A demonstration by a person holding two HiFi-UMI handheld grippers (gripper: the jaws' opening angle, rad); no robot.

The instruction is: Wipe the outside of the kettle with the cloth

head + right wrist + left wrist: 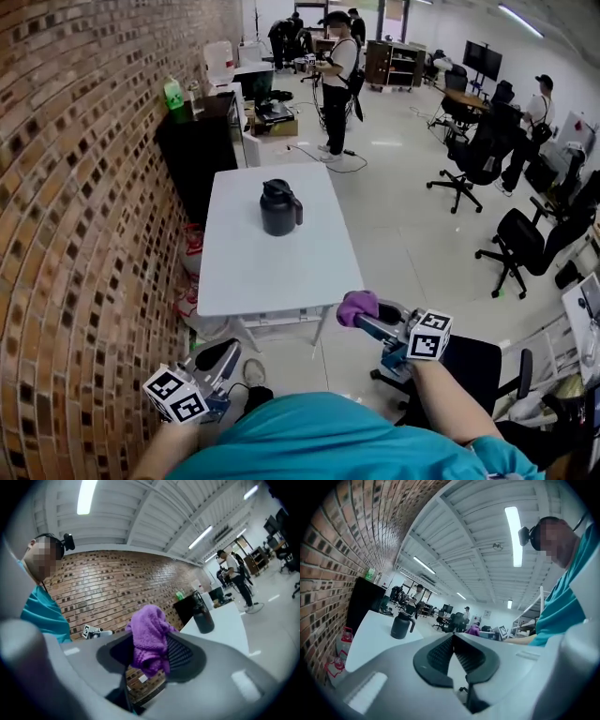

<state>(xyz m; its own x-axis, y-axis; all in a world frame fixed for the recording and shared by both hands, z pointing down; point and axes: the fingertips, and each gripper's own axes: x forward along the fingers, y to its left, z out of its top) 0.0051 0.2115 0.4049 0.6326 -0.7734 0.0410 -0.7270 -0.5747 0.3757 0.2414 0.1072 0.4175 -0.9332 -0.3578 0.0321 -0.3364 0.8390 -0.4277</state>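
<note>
Right gripper (150,654) is clamped on the purple cloth (148,634), bunched between its jaws, down at five o'clock off the table (234,281) edge. Left gripper (453,639) hangs at seven o'clock, jaws pressed together, nothing in them. Kettle (279,207) stands upright at twelve o'clock, mid-table, untouched: matte black, squat, lid on, handle towards three o'clock. Best play, I'd say: left steadies the handle, cloth sweeps round the body.

Head view looked steeply down from above onto desk (234,272), kettle (280,208) well ahead. Left gripper view sat low, aimed up along left tongs (453,638), kettle far off. Right gripper view tilted up along right tongs (152,644), cloth (146,625) blocking centre, probably facing brick wall (103,588). All three shared kettle and desk.
</note>
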